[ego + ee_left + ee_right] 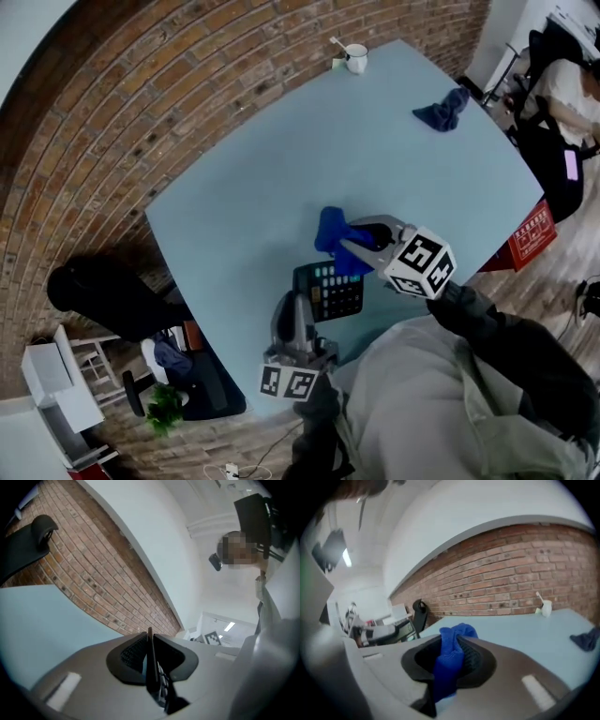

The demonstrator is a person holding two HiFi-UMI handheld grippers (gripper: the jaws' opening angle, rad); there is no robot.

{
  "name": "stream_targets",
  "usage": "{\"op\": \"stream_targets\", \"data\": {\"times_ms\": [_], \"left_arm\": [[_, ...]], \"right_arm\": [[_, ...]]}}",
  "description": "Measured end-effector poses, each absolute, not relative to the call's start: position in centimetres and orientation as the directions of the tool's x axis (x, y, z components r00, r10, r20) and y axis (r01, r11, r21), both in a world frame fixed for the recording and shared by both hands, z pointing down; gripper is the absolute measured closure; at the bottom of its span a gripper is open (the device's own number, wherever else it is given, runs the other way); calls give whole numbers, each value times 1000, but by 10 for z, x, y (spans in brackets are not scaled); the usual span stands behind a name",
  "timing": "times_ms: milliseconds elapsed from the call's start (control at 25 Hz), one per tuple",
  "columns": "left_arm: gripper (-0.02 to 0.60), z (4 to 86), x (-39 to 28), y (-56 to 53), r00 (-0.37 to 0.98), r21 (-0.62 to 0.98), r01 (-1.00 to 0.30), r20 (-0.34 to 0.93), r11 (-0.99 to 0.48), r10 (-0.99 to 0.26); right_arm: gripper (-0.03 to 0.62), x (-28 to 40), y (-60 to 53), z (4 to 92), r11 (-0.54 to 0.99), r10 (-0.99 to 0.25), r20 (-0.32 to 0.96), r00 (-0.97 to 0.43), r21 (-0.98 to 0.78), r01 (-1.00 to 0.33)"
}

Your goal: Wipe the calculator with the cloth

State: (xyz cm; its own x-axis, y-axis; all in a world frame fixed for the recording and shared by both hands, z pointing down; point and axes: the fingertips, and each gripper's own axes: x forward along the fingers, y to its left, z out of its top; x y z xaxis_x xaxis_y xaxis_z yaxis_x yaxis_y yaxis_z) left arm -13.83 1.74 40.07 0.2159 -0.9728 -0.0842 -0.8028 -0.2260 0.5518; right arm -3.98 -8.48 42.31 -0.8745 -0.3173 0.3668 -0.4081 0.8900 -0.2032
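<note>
A black calculator (336, 292) with coloured keys hangs above the pale blue table (272, 159), near its front edge. My left gripper (298, 304) is shut on the calculator's left edge. In the left gripper view the calculator (151, 667) stands edge-on between the pads of that gripper (150, 641). A bright blue cloth (330, 230) is bunched just behind the calculator, and my right gripper (349, 246) is shut on it. The right gripper view shows the cloth (449, 660) squeezed between the pads of the right gripper (452, 651) and sticking out past them.
A white mug (356, 58) with a spoon stands at the table's far edge. A dark blue cloth (442, 111) lies at the far right corner. A red box (532, 234) sits on the floor at the right, and a person (572, 84) sits beyond it. A brick wall runs behind.
</note>
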Motion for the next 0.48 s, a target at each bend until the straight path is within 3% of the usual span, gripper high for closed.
{"op": "stream_targets", "data": {"times_ms": [80,240,360,480], "left_arm": [[535,394,-130,19,242,520,-813,-110,-263,-964],[535,394,-99,14,319,463,-824,-94,-325,-943],[535,391,-85,14,355,406,-842,-77,-355,-932],[535,384,-100,15,282,462,-833,-116,-303,-952]], "right_arm": [[525,-40,-84,411,867,-254,315,-914,-345,-360],[525,-72,-46,382,855,-43,199,-979,-500,-139],[525,-90,-36,357,873,52,136,-989,-488,-21],[525,-88,-39,363,914,62,203,-977,-404,-26]]}}
